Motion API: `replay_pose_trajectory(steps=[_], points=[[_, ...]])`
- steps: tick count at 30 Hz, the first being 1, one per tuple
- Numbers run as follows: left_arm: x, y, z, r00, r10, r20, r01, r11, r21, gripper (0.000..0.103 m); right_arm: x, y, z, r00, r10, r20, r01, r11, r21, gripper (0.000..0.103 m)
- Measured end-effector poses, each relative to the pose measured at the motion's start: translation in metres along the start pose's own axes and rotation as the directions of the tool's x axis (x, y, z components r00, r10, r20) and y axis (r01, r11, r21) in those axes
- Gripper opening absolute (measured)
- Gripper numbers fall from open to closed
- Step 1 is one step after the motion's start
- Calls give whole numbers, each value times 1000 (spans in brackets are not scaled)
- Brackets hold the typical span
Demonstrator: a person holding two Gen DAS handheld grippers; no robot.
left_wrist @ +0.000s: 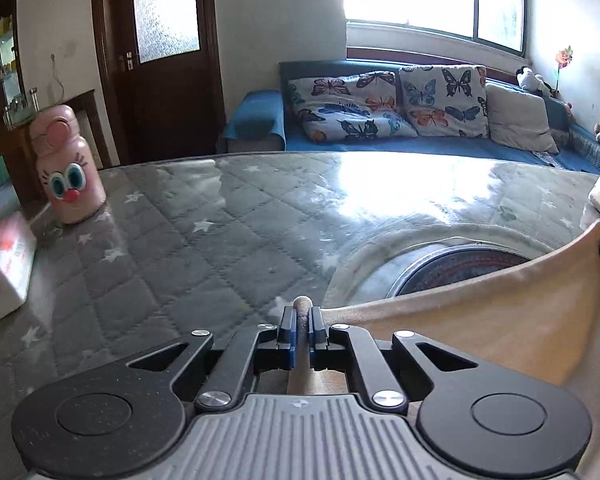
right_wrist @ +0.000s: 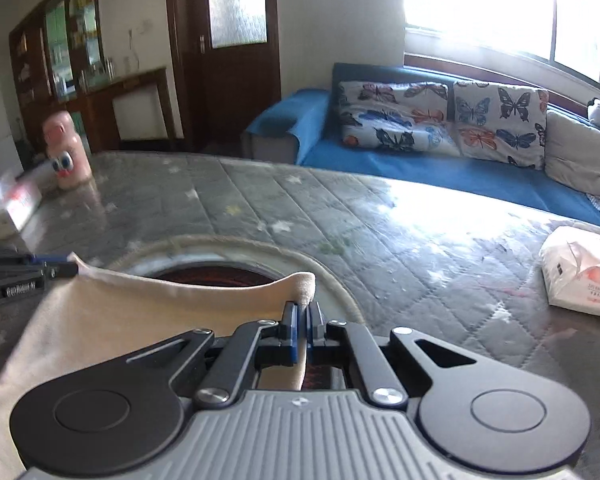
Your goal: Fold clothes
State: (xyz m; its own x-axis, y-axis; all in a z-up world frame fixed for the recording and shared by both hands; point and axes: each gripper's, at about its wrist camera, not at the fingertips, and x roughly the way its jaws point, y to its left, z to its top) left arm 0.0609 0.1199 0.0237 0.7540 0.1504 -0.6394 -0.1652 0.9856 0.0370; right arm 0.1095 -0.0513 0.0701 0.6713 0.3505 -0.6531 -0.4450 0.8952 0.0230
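Observation:
A beige cloth garment [left_wrist: 480,320] hangs stretched between both grippers above the table. My left gripper [left_wrist: 302,312] is shut on one corner of it; a nub of fabric sticks out past the fingertips. My right gripper [right_wrist: 302,310] is shut on the other corner of the beige garment [right_wrist: 140,308]. The left gripper [right_wrist: 60,269] also shows at the left edge of the right wrist view, holding its corner. The top edge of the garment sags between the two grips.
The table has a grey quilted star cover [left_wrist: 180,220] under clear plastic with a round hole [left_wrist: 460,268]. A pink cartoon bottle [left_wrist: 66,168] and a tissue box [left_wrist: 0,272] stand at left. A tissue pack [right_wrist: 580,272] lies at right. A blue sofa [left_wrist: 420,136] is behind.

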Motion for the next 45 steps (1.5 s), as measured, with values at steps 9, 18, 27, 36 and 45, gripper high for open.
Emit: replay_pose_trajectory(steps=[9, 18, 27, 36, 45], points=[[3, -8, -3, 1000, 11, -21, -11, 1000, 3, 14, 7, -20, -13, 997, -44, -58, 44, 999, 8, 22], [-51, -39, -21, 993, -120, 3, 120, 993, 20, 51, -30, -65, -41, 984, -154, -84, 159, 986, 55, 31], [-120, -94, -69, 942, -333, -29, 335, 936, 109, 61, -48, -102, -73, 972, -209, -108, 221, 968, 119, 41], [-163, -135, -114, 877, -471, -92, 479, 869, 123, 72, -45, -111, -85, 977, -188, -101, 203, 964, 170, 39], [-171, -153, -136, 863, -489, -127, 505, 837, 210, 76, -54, -108, -85, 982, -170, -76, 182, 966, 185, 8]])
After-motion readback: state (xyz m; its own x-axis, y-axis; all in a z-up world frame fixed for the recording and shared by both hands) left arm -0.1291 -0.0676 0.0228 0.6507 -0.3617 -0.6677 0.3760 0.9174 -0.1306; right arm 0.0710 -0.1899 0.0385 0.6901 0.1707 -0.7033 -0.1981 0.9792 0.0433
